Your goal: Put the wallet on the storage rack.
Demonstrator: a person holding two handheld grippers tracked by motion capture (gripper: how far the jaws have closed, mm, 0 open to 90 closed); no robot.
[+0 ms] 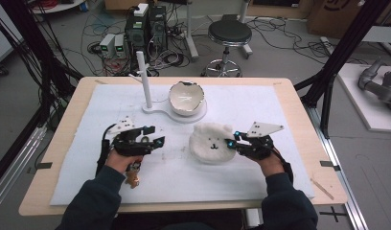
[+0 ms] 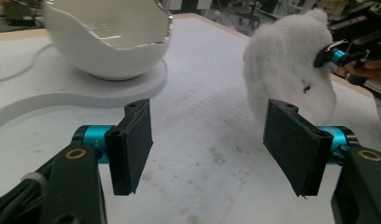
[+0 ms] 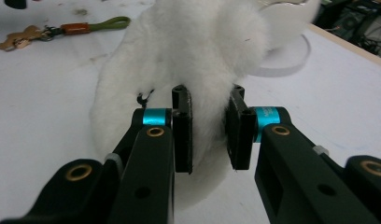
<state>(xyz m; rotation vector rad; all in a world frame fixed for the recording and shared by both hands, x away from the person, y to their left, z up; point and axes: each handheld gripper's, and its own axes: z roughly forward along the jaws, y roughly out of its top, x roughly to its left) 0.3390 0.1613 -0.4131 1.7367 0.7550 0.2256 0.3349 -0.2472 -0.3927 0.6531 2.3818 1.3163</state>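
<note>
A lab: computer towers (image 1: 145,28), tangled floor cables (image 1: 184,52), black rig frame (image 1: 347,43).

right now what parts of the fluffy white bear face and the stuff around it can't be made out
- Fluffy white bear-face plush: in the right gripper view its far edge is hidden by its own bulk, and the right gripper covers the pinched part.
- White eggshell-shaped bowl: top cut off by the left gripper view's edge.
- Small brown keychain with green loop: too small for detail.
</note>
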